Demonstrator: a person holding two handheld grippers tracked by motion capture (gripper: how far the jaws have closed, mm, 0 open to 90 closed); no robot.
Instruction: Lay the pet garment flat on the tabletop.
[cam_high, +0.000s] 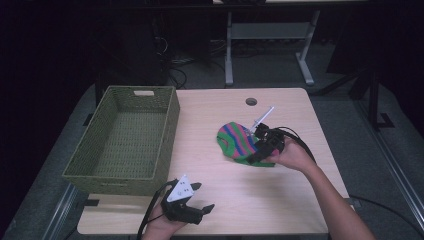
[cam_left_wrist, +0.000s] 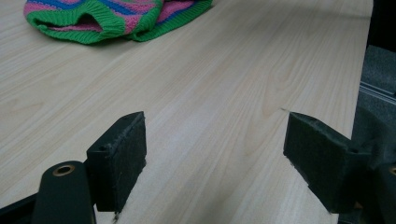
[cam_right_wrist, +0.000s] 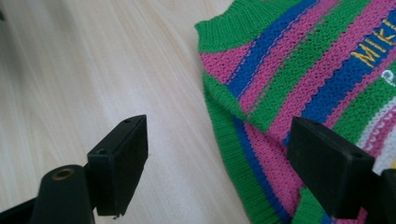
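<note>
**Over the sweater's hem, tongs spread and nothing caught yet**

Beside the woven green basket (cam_high: 125, 142), on its right across a strip of bare wood, lies the striped knit sweater (cam_high: 238, 142), a small bunched garment in green, pink and blue with yellow lettering stitched on one band. The right gripper (cam_right_wrist: 236, 158) hovers at its edge with the jaws spread wide and gripping nothing: one jaw sits over the bare table (cam_right_wrist: 93, 74), the other over the knit, so the ribbed green hem runs between them. The left gripper (cam_left_wrist: 215, 154) rests near the table's front edge, well apart from the sweater and just in front of the basket's near corner, likewise released and empty.

The likely slip, as I judge it, is a thin bite. If the right jaws close on the hem alone, they may catch a single layer, and the garment would unfold and trail across the table when lifted, or snag on the basket's rim on the way over. Closing too high above the wood could miss the fabric altogether. The loose knit could also hook on a jaw's corner and refuse to drop free over the basket.
</note>
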